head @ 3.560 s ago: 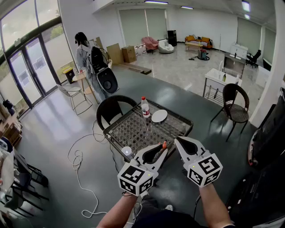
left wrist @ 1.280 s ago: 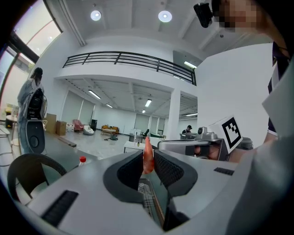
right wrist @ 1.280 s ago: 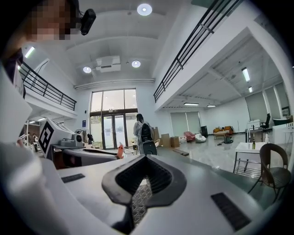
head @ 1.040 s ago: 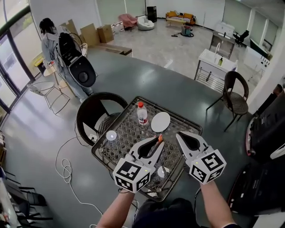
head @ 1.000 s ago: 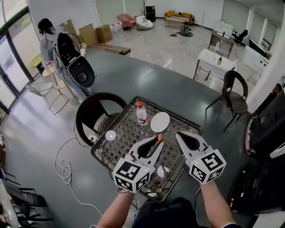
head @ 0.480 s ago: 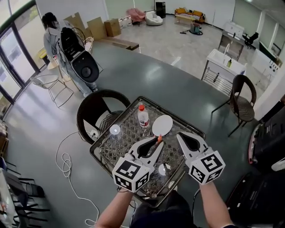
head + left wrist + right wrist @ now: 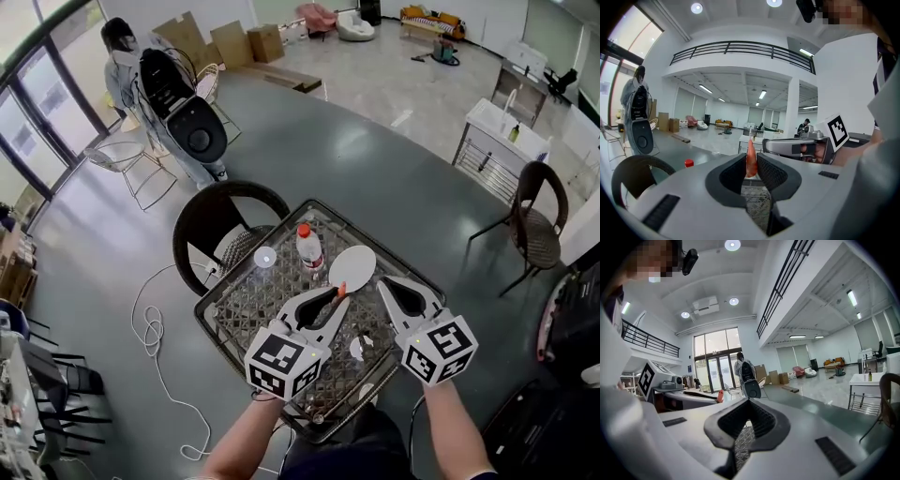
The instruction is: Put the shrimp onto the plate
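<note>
A small orange shrimp is pinched at the tips of my left gripper, which is shut on it. In the left gripper view the shrimp stands upright between the two pads. The white plate lies on the wire-mesh table, just beyond the shrimp in the head view. Beside the left one, my right gripper hovers over the table with its jaws shut and nothing in them; its closed tips point across the room.
A red-capped water bottle stands left of the plate. Two small clear round lids lie on the mesh. A black chair is tucked at the table's far left. A person with a backpack stands beyond. A cable loops on the floor.
The view has swung so the table sits more centrally under the grippers. Both grippers keep their pose, the left still shut on the shrimp near the plate.
</note>
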Demonstrator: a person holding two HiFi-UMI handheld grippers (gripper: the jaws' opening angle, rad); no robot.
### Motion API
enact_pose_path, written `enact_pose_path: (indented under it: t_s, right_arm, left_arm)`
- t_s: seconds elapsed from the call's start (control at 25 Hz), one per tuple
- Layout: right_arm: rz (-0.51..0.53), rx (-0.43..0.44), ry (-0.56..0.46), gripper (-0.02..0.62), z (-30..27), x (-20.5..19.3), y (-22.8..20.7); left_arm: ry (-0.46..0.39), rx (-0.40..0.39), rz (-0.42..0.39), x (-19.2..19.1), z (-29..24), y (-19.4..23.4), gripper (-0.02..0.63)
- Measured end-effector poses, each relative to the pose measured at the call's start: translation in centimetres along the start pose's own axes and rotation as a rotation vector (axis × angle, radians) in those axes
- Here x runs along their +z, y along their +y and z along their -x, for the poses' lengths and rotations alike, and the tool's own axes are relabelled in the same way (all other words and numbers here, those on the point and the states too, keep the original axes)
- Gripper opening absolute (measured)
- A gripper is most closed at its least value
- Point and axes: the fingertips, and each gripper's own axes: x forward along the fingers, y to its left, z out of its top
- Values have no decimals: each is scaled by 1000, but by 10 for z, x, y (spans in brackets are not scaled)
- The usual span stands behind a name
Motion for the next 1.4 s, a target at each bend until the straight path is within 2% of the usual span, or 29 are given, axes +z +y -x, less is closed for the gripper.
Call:
enact_pose_path:
  t_s: [0.24, 0.76, 0.92, 1.12, 1.4]
  right_arm:
    - [-14, -4, 39, 6, -17, -21, -23]
    - [-95, -37, 152, 5, -54, -99, -88]
    - [-141, -59, 190, 6, -56, -126, -104]
    - [-195, -71, 213, 6, -51, -147, -109]
    - [-239, -105, 222, 5, -53, -161, -115]
  left_arm:
    - [65, 22, 0, -30, -35, 24, 80]
    - [295, 42, -21, -130, -134, 85, 80]
    - [372, 46, -51, -160, -162, 97, 80]
    - [507, 29, -120, -197, -190, 106, 80]
    - [641, 15, -145, -230, -214, 119, 80]
